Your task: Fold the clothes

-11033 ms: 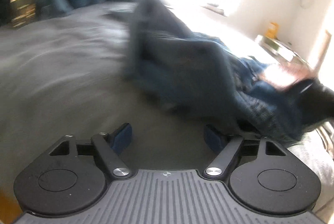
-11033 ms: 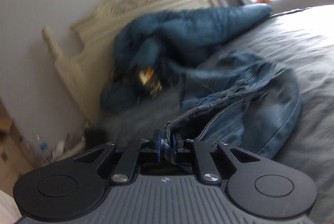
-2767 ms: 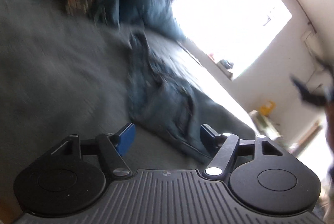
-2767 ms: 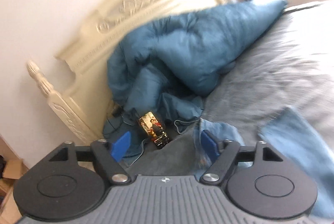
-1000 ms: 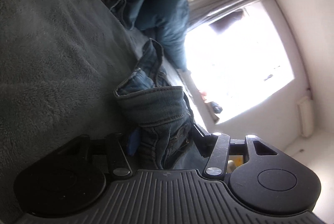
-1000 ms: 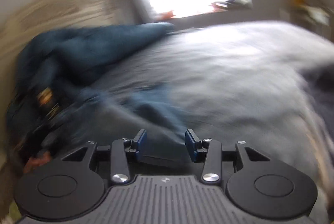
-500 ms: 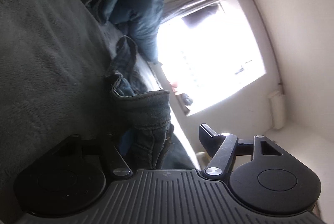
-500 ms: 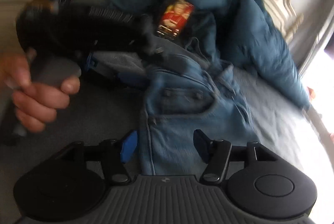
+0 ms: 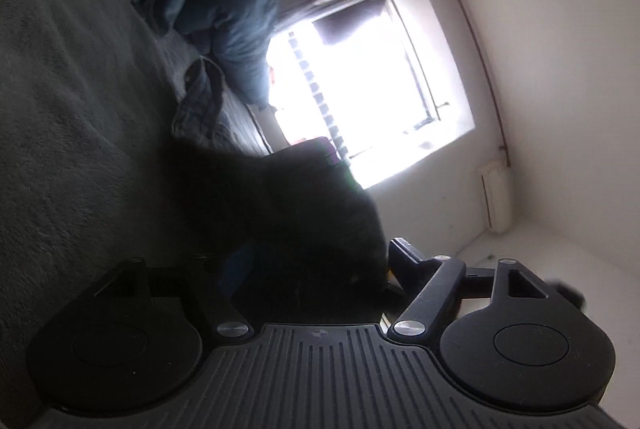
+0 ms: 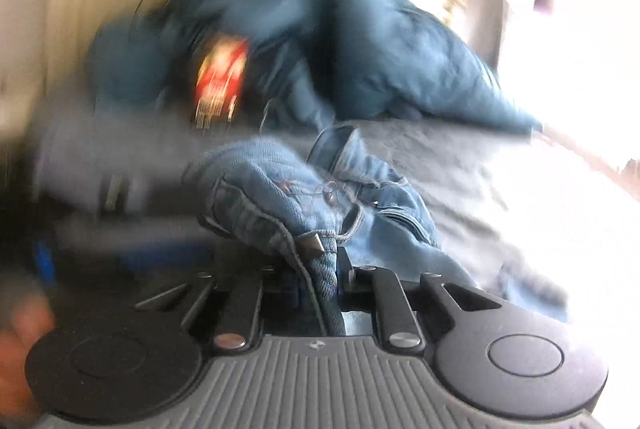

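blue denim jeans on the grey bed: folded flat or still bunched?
Bunched. The blue denim jeans lie crumpled in a heap on the grey bed cover, waistband edge pinched between the closing right gripper jaws.

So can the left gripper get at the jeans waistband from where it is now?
Probably not cleanly. The left gripper is opening, but something dark and unclear fills the space between its fingers and hides the jeans, and the right gripper is closing on the waistband.

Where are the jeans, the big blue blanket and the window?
jeans (image 10: 280,189): right wrist view, on the bunched denim near the waistband.
blue blanket (image 10: 380,49): right wrist view, on its puffy middle.
window (image 9: 368,89): left wrist view, on the bright pane.
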Demonstrator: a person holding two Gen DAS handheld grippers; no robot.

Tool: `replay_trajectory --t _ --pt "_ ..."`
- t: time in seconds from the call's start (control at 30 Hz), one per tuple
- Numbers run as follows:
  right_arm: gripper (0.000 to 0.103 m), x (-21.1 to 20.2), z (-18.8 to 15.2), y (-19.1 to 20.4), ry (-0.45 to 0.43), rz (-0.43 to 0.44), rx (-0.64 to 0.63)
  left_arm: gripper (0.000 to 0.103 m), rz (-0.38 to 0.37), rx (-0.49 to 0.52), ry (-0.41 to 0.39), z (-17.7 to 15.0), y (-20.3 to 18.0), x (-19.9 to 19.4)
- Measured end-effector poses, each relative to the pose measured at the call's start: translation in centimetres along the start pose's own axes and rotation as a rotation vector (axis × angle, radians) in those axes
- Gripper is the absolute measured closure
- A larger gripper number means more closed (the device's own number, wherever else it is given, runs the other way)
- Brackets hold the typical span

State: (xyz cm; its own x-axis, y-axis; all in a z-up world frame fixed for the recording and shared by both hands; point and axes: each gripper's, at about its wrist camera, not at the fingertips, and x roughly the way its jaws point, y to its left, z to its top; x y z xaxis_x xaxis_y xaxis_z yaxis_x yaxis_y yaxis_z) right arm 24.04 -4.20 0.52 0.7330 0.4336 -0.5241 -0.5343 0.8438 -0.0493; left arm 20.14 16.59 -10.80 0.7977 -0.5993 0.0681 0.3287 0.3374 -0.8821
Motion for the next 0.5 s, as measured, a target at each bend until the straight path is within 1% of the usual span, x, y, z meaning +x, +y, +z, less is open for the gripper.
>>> replay_trajectory --t 0.07,0.1,0.13,0.27,0.33,0.4,0.47,0.5 --pt "0.087 -0.1 -0.1 -1.8 0.021 0.073 0.129 0.016 -0.017 0.004 0.007 -0.2 -0.2 0.2" --pt "0.087 -0.1 -0.1 -2.7 0.032 0.110 0.194 0.014 -0.013 0.008 0.003 -0.2 -0.2 0.4" --pt "0.087 -0.2 -0.4 -2.9 0.038 0.127 0.206 0.012 -0.007 0.010 0.000 -0.2 -0.3 0.5" --pt "0.086 -0.8 -2.4 -0.7 0.052 0.130 0.064 0.010 0.020 -0.005 -0.026 0.0 0.0 1.1" --pt "0.086 -0.7 -2.9 0.8 0.043 0.117 -0.010 0.011 0.043 -0.020 -0.046 0.2 0.3 1.0" --pt "0.086 -0.5 -3.3 2.4 0.029 0.100 -0.082 0.022 0.070 -0.030 -0.078 0.4 0.4 0.9" --pt "0.088 -0.5 -3.4 4.0 0.010 0.088 -0.137 0.047 0.103 -0.018 -0.132 0.9 -0.1 0.2" --pt "0.089 -0.8 -3.1 4.8 -0.006 0.089 -0.142 0.049 0.111 -0.034 -0.158 1.4 -0.3 -0.5"
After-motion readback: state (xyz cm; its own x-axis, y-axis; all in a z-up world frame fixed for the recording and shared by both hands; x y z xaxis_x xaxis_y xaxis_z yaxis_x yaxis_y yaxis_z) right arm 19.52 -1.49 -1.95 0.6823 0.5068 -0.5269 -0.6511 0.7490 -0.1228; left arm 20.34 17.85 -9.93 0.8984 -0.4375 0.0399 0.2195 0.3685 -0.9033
